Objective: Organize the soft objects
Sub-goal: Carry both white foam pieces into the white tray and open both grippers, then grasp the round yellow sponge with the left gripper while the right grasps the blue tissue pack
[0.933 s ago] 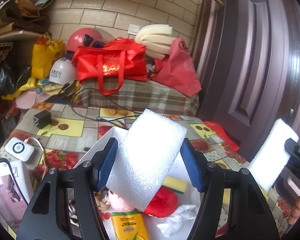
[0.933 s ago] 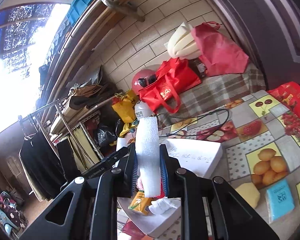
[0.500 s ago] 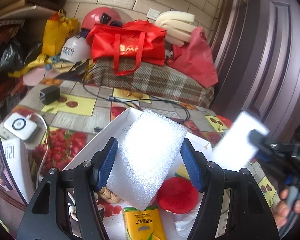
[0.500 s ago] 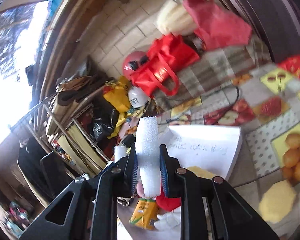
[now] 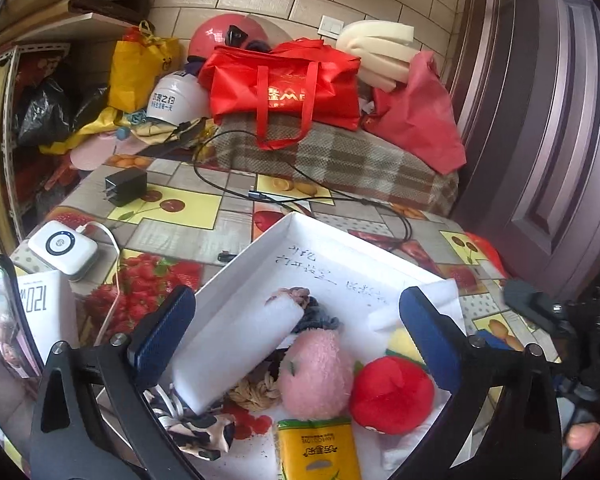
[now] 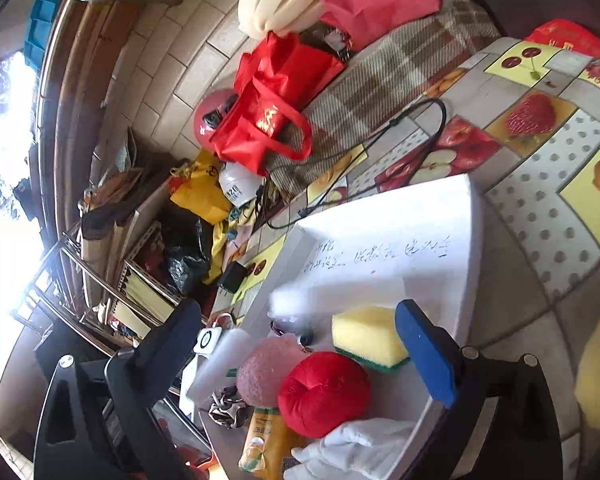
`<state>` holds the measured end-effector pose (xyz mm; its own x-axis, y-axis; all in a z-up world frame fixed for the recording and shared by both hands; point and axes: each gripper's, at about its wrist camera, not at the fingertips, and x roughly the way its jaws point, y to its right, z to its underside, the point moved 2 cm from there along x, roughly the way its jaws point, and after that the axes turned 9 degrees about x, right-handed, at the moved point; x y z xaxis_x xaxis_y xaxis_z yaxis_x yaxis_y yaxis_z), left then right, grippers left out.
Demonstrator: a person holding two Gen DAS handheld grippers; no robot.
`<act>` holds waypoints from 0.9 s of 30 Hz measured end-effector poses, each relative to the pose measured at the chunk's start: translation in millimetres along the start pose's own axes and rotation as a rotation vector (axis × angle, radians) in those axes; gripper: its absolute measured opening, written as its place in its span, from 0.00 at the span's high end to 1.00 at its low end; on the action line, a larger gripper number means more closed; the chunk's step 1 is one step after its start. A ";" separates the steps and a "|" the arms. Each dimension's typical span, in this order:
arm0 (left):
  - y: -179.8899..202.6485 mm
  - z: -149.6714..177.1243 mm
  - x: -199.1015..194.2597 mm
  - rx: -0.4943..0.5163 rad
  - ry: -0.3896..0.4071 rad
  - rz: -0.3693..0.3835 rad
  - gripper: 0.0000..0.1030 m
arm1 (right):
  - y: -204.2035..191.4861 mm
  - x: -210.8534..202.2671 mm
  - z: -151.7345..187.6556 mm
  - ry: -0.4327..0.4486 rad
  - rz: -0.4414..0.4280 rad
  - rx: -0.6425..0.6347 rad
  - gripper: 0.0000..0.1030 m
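A white box (image 5: 320, 240) (image 6: 428, 208) sits on the table with soft things in it. A white foam block (image 5: 236, 350) lies in its left part, just in front of my open left gripper (image 5: 296, 332). A second white foam piece (image 6: 340, 292) (image 5: 424, 300), blurred, lies further back in the box. My right gripper (image 6: 300, 344) is open and empty above the box. Inside also lie a pink plush (image 5: 316, 372) (image 6: 268, 368), a red plush (image 5: 392, 394) (image 6: 324, 392), a yellow sponge (image 6: 368, 336), a yellow tissue pack (image 5: 318, 452) and a white glove (image 6: 356, 444).
A fruit-print cloth (image 5: 172, 208) covers the table. On it are a black charger (image 5: 126, 186) with its cable (image 5: 300, 200), a white power bank (image 5: 64, 246) and a yellow foam piece (image 6: 596, 364) at right. Red bags (image 5: 284, 88) and helmets are piled behind. A dark door (image 5: 560, 120) stands at right.
Both grippers came down over the box and opened. Each has let go of its white foam block, and both blocks now lie in the box.
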<state>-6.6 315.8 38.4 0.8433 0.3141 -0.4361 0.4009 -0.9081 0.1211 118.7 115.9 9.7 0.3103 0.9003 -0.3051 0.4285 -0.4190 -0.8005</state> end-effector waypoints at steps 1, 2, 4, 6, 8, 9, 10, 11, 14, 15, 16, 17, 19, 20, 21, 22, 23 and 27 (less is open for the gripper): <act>0.7 -0.6 -0.8 0.001 0.004 -0.004 0.00 | -1.1 -3.8 -0.3 0.009 -0.002 -0.001 0.03; 0.5 -0.7 -1.6 0.002 0.008 -0.007 0.00 | -2.3 -7.6 -0.4 0.018 -0.005 -0.004 0.00; 2.1 -2.1 -2.1 -0.001 0.011 -0.004 0.00 | -5.8 -15.0 -0.2 0.043 -0.012 -0.012 0.00; 2.4 -3.2 -4.2 -0.003 0.018 -0.002 0.00 | -9.4 -20.0 0.0 0.058 -0.021 -0.017 0.00; 3.0 -4.4 -5.5 -0.002 0.022 0.001 0.00 | -11.8 -25.4 0.1 0.078 -0.022 -0.023 0.00; 3.0 -5.1 -6.4 -0.002 0.026 0.004 0.00 | -13.8 -30.5 0.0 0.098 -0.025 -0.034 0.00; 3.8 -5.8 -6.9 -0.002 0.028 0.006 0.00 | -15.4 -35.4 0.3 0.113 -0.024 -0.046 0.00; 4.2 -6.9 -8.2 -0.002 0.033 0.010 0.00 | -17.5 -41.2 0.4 0.133 -0.022 -0.062 0.00; 6.9 -11.5 -16.9 -0.003 0.062 0.030 0.00 | -27.8 -74.8 -2.8 0.221 -0.038 -0.129 0.00; 8.2 -13.4 -19.8 -0.001 0.072 0.034 0.00 | -29.9 -88.8 -5.3 0.259 -0.040 -0.151 0.00; 10.3 -16.3 -25.1 0.003 0.091 0.042 0.00 | -31.5 -106.4 -8.9 0.309 -0.042 -0.177 0.00; 12.0 -18.7 -29.1 0.006 0.105 0.048 0.00 | -31.8 -118.2 -11.7 0.341 -0.041 -0.194 0.00; 17.4 -24.5 -38.6 0.015 0.136 0.066 0.00 | -27.2 -151.9 -23.0 0.410 -0.008 -0.234 0.00; 19.9 -26.8 -41.9 0.018 0.145 0.079 0.00 | -22.8 -165.2 -29.3 0.427 0.025 -0.246 0.00; 24.2 -29.5 -46.1 0.024 0.155 0.105 0.00 | -16.2 -176.4 -35.3 0.435 0.068 -0.251 0.00; 28.2 -31.0 -48.9 0.029 0.160 0.128 0.00 | -6.7 -186.0 -42.0 0.432 0.130 -0.254 0.00; 31.3 -32.1 -50.8 0.035 0.163 0.144 0.00 | 1.2 -189.9 -46.4 0.424 0.189 -0.258 0.00; 60.8 -32.3 -56.0 0.097 0.149 0.221 0.00 | 51.1 -182.9 -58.3 0.271 0.502 -0.288 0.00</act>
<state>-17.8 252.0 98.9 0.9527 0.1359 -0.2719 0.1710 -0.9792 0.1096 133.3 -77.1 54.7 0.7202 0.5402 -0.4353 0.3744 -0.8308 -0.4117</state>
